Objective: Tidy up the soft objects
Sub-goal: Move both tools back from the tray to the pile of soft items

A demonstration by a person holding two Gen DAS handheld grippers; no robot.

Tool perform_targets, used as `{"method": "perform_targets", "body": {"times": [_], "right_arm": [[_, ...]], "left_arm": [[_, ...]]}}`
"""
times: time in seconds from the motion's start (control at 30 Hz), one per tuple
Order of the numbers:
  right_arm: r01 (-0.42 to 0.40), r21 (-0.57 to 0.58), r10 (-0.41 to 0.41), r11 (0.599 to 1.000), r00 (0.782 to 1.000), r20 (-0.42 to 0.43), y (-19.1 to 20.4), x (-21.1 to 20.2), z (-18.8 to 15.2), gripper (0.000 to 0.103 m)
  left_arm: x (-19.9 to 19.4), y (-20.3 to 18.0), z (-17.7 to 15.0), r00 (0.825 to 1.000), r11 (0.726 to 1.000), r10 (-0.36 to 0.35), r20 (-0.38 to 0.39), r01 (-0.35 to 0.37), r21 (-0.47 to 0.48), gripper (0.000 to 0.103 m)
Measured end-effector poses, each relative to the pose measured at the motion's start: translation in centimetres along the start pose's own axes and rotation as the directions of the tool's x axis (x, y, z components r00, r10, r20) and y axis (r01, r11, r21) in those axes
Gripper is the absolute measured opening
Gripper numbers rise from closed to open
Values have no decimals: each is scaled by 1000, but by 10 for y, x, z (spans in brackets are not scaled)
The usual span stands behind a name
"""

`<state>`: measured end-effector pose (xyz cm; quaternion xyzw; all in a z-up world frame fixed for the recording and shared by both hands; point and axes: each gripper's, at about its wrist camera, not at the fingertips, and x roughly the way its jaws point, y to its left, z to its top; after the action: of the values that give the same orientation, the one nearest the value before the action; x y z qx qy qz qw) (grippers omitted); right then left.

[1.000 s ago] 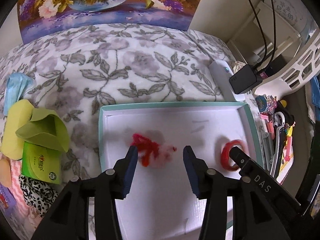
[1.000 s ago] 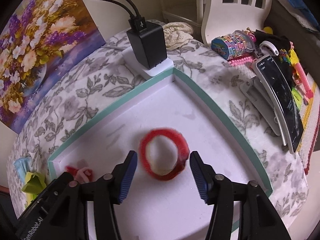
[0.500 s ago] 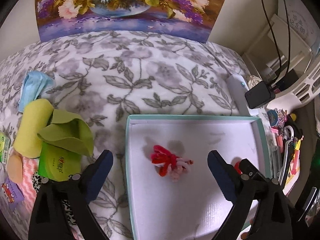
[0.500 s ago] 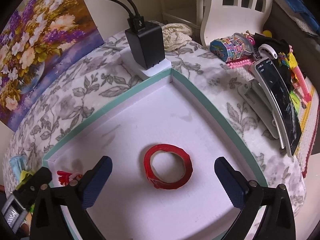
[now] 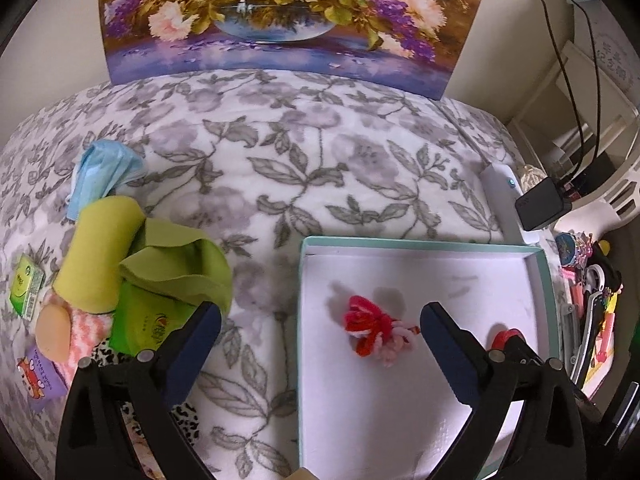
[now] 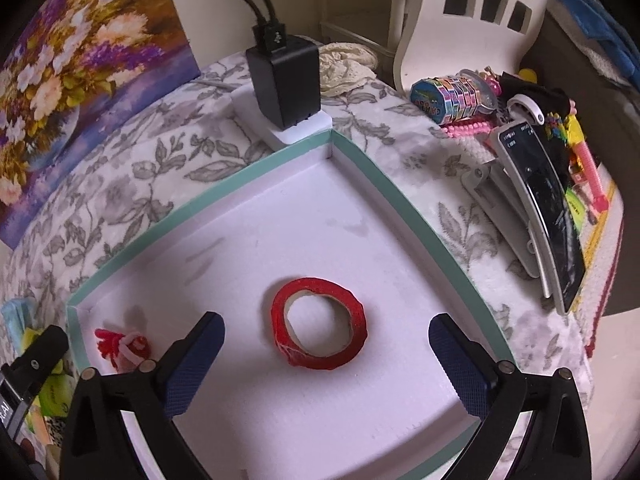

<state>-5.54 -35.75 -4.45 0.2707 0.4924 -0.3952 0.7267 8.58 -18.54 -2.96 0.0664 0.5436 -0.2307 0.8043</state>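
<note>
With the yarn tuft [image 5: 372,330] and red tape ring [image 6: 319,334] released in the tray [image 6: 288,154], both grippers [image 5: 320,340] [image 6: 326,344], jaws just opened wide, are freed for the soft pile [image 5: 160,264].

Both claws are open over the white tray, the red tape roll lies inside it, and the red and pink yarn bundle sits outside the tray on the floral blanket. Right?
Not quite. The yarn bundle lies inside the tray, near its left wall, as the left wrist view shows. The rest holds: the left claw and right claw are open, and the tape roll lies in the tray.
</note>
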Motion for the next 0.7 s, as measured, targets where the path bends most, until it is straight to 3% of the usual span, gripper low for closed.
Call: {"method": "perform_targets", "body": {"times": [0.33,0.7], "right_arm": [[-43,-36,44,998,998,41,12,-21,-6,103],[-85,-114,91,990,995,48,36,-43,-26,103]], "left_arm": [[-19,17,-5,1000,999,18,12,-18,-37,100],[-62,53,-9,987,987,157,43,-155,-44,100]]}}
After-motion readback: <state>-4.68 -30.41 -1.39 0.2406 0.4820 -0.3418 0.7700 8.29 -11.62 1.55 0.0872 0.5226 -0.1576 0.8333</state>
